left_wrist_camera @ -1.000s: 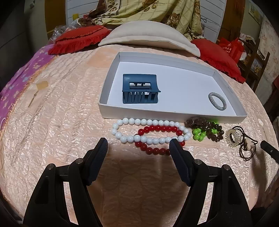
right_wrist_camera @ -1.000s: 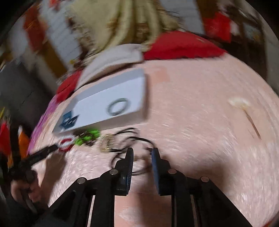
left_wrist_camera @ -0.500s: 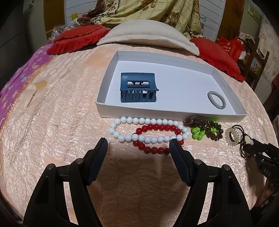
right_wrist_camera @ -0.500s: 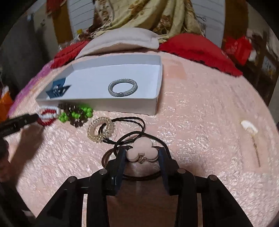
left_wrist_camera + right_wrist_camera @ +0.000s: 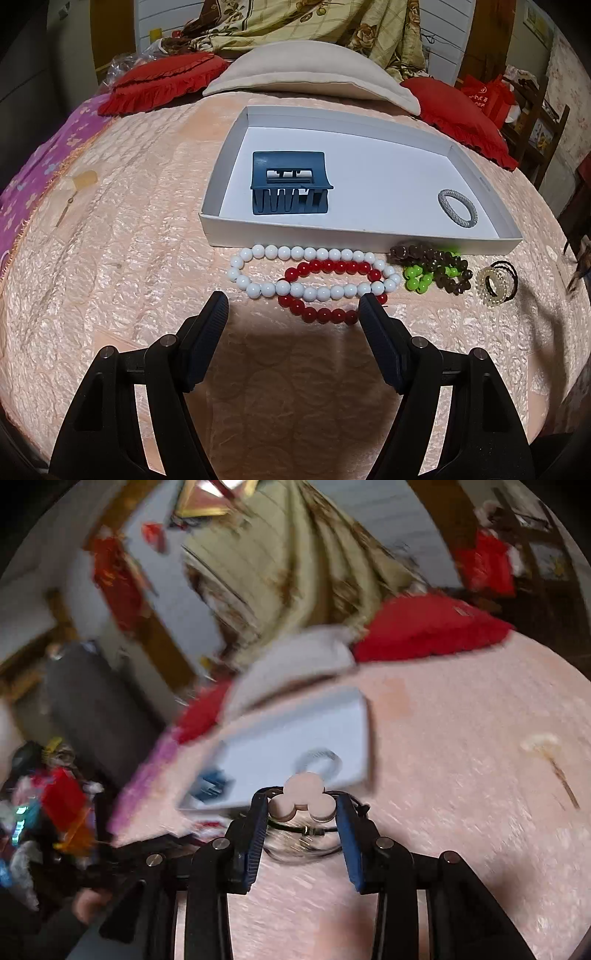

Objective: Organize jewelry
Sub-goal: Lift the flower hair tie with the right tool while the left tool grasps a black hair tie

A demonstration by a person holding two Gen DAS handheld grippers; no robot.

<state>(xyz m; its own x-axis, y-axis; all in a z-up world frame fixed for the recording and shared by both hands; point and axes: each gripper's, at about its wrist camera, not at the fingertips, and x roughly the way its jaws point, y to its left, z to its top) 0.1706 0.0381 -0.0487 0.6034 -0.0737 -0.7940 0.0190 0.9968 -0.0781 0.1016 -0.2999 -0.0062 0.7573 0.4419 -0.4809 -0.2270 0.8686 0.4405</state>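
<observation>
Two grippers are working over a peach bedspread (image 5: 147, 229). The right gripper (image 5: 301, 805) is clamping its blue pads on a pale clover-shaped pendant (image 5: 303, 799), whose dark cord (image 5: 295, 829) is hanging in a loop below and behind the fingertips; its jaws have just been opening a little, yet the pendant is sitting pinched between them. Beyond it, at twelve o'clock in the blurred right wrist view, the white tray (image 5: 354, 716) is lying with a grey ring inside.

The left gripper (image 5: 293, 308) is hovering with its jaws standing wide apart and nothing between them. Just past its fingertips, at twelve o'clock, a white bead strand (image 5: 314, 254) is overlapping a red bead strand (image 5: 325, 314) on the bedspread. At two o'clock, brown beads (image 5: 439, 258) and green beads (image 5: 415, 280) are lying tangled together, with a clear coil hair tie (image 5: 493, 286) and black bands (image 5: 508, 267) just beside them. Farther out, the white tray (image 5: 369, 236) is holding a blue claw clip (image 5: 290, 182) near its left end and a grey braided ring (image 5: 458, 208) near its right end, well apart. Past the tray, at twelve o'clock, a beige pillow (image 5: 306, 72) is sitting between two red cushions (image 5: 166, 79).
</observation>
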